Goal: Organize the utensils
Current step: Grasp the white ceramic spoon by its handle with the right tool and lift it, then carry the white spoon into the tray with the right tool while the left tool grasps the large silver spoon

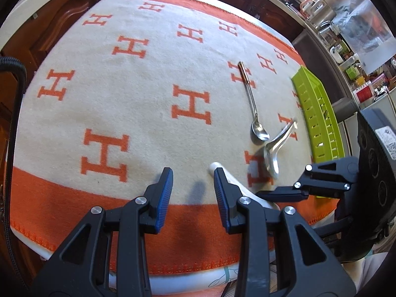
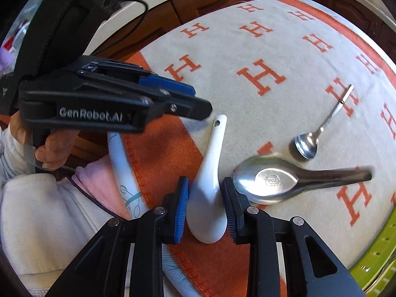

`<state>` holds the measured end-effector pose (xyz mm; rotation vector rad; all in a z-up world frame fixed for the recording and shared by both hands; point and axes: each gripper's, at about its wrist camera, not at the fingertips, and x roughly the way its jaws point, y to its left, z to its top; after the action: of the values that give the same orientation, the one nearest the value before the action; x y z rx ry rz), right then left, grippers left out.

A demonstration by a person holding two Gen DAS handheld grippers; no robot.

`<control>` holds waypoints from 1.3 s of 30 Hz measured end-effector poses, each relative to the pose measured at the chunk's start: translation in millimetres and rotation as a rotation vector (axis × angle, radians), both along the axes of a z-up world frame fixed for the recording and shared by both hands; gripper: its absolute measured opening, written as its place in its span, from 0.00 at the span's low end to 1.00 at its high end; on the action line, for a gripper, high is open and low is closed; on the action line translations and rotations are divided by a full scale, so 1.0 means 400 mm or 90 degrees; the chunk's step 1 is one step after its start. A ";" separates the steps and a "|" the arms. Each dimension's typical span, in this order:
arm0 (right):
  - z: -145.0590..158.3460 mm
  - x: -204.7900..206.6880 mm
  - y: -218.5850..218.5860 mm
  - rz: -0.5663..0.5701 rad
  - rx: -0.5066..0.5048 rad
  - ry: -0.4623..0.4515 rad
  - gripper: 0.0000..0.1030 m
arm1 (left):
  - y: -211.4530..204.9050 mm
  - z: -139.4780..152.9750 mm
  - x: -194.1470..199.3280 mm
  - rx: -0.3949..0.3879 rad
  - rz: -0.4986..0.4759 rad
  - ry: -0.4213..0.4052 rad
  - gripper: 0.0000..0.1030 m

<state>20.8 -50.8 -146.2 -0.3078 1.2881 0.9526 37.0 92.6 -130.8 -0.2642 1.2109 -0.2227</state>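
Left wrist view: left gripper (image 1: pixel 193 185) wide open and empty over the blanket (image 1: pixel 138 104), white spoon (image 1: pixel 231 178) handle peeking just right of its fingers, green tray (image 1: pixel 318 121) far right. Right wrist view: right gripper (image 2: pixel 206 209) open, straddling the white spoon's bowl, not yet pinched, long axis running forward between the fingers; large metal spoon (image 2: pixel 279 182) just beside, small spoon (image 2: pixel 314 136) beyond.

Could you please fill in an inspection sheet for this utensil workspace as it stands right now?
Surface: blanket, cream with orange H letters and an orange border, spread over the table.
Job's things: white ceramic spoon near the front edge; large steel spoon beside it; small teaspoon further back; green slotted basket at the right edge.
Clutter: nothing seen on the blanket.
Grippers: left tool open, holding nothing; right tool open, its fingers either side of the ceramic spoon's bowl.
Cables: black cable hanging at the left.
Surroundings: shelf of jars and boxes; dark wood cabinets.
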 end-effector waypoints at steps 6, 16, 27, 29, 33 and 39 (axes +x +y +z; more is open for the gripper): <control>0.020 0.004 -0.045 -0.067 0.024 -0.001 0.23 | -0.010 0.015 0.005 0.003 -0.011 -0.008 0.30; 0.074 0.006 -0.143 -0.172 0.064 -0.027 0.02 | -0.059 0.031 0.017 0.017 -0.052 -0.020 0.30; 0.154 -0.017 -0.244 -0.259 0.115 -0.064 0.02 | -0.127 0.063 0.041 0.012 -0.127 -0.034 0.32; 0.178 -0.019 -0.284 -0.294 0.129 -0.074 0.02 | -0.139 0.058 0.056 0.003 -0.152 -0.030 0.39; 0.225 -0.027 -0.366 -0.360 0.148 -0.103 0.02 | -0.167 0.045 0.083 -0.002 -0.199 -0.026 0.43; 0.272 -0.036 -0.504 -0.467 0.160 -0.136 0.02 | -0.200 -0.009 0.121 0.009 -0.238 0.020 0.43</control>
<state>6.4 -252.6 -37.3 0.2477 0.9549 0.4251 85.4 12.5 -134.4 -0.0272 1.2870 -0.5351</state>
